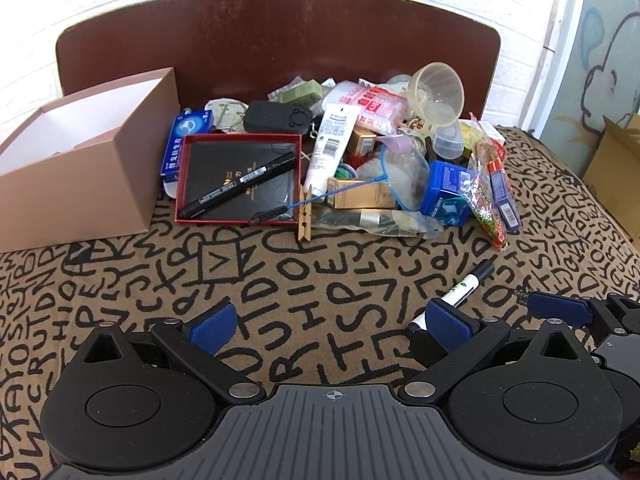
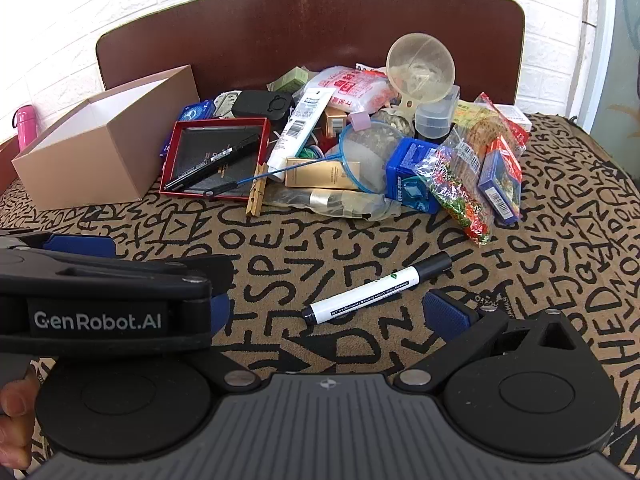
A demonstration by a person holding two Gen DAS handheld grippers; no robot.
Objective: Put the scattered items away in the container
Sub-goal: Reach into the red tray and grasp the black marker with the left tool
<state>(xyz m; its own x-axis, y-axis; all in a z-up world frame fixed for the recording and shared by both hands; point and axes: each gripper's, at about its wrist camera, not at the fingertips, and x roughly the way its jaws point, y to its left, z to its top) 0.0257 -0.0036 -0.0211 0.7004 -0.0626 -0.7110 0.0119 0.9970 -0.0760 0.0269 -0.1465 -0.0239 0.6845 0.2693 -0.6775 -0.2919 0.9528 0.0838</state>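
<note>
A pile of small items lies on the patterned cloth: a red tray (image 1: 182, 184) with a black pen (image 1: 236, 190), a white tube (image 1: 330, 148), a blue net (image 1: 400, 176), a blue tin (image 1: 446, 194), a clear funnel (image 1: 438, 92). An open pink-brown box (image 1: 80, 176) stands at the left; it also shows in the right wrist view (image 2: 100, 148). A white marker (image 2: 380, 288) lies alone in front, just ahead of my open right gripper (image 2: 332, 316). My left gripper (image 1: 328, 324) is open and empty; the marker (image 1: 464, 286) lies by its right finger.
A dark brown headboard (image 1: 280, 48) and white brick wall stand behind the pile. A pink bottle (image 2: 25, 128) stands at far left. A cardboard box (image 1: 616, 176) sits at far right. The left gripper's body (image 2: 100, 300) crosses the right wrist view's left side.
</note>
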